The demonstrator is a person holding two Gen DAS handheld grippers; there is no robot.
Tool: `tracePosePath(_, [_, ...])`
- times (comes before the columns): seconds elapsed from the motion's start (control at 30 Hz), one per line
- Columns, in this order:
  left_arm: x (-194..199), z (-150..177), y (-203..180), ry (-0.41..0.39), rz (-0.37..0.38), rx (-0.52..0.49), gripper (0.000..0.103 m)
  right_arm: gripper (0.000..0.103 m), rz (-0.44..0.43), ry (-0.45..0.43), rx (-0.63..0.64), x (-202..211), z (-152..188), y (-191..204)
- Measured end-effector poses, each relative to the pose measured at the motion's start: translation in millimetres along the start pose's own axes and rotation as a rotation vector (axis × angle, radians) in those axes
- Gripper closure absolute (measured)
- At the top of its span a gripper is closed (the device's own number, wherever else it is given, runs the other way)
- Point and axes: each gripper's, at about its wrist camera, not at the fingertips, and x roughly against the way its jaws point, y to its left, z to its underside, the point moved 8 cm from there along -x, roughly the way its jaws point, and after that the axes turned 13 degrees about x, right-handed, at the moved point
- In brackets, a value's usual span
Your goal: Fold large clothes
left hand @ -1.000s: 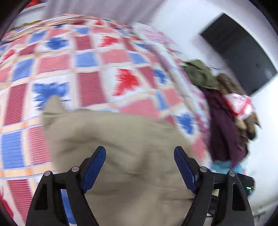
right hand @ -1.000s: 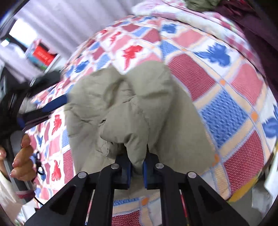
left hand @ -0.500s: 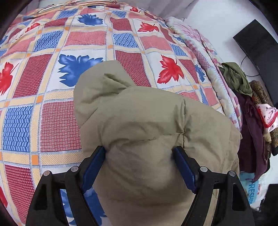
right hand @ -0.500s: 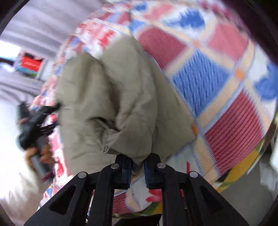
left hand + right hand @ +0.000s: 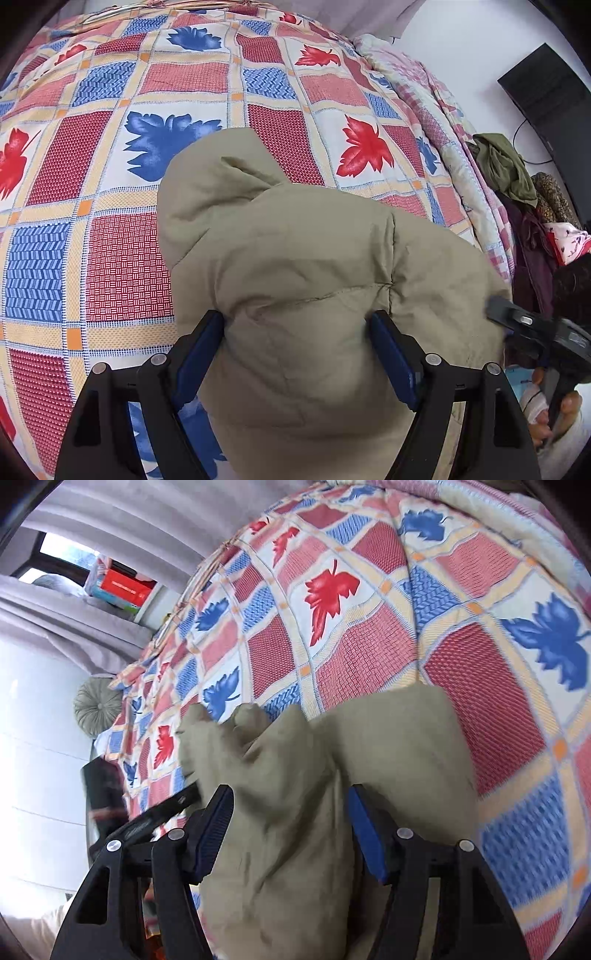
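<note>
A puffy khaki quilted jacket (image 5: 314, 280) lies bunched on the bed's red-and-blue leaf-patterned quilt (image 5: 122, 258). The left gripper (image 5: 297, 350) clamps a thick fold. The right gripper (image 5: 290, 829) is opening, cloth between its jaws; motion blur hides any contact.

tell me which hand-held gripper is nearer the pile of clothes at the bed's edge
Right. The right hand-held gripper sits just below the pile of clothes; the left hand-held gripper is farther off, across the padded jacket.
</note>
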Motion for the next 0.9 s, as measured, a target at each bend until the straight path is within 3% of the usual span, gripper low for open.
tracePosePath(0.03, [-1,0,-3,0.000,-0.010,-0.009,0.022,0.086,0.001,0.001,0.020,-5,-4,1])
tracePosePath(0.07, [-2,1,-9,-0.003,-0.019,-0.024,0.022,0.091,0.028,0.017,0.035,-8,-5,-1])
tracePosePath(0.27, [-17,14,-52,-0.026,-0.081,-0.152,0.022,0.093,0.158,0.055,0.058,-4,24,-45])
tracePosePath(0.47, [-42,17,-62,-0.057,-0.154,-0.201,0.013,0.094,0.120,0.013,-0.007,-14,44,-88])
tracePosePath(0.7, [-45,16,-55,-0.053,-0.178,-0.191,0.013,0.094,0.120,0.034,0.022,-29,39,-92])
tracePosePath(0.9, [-41,16,-48,-0.048,-0.180,-0.173,0.013,0.090,0.255,0.050,0.099,12,32,-60])
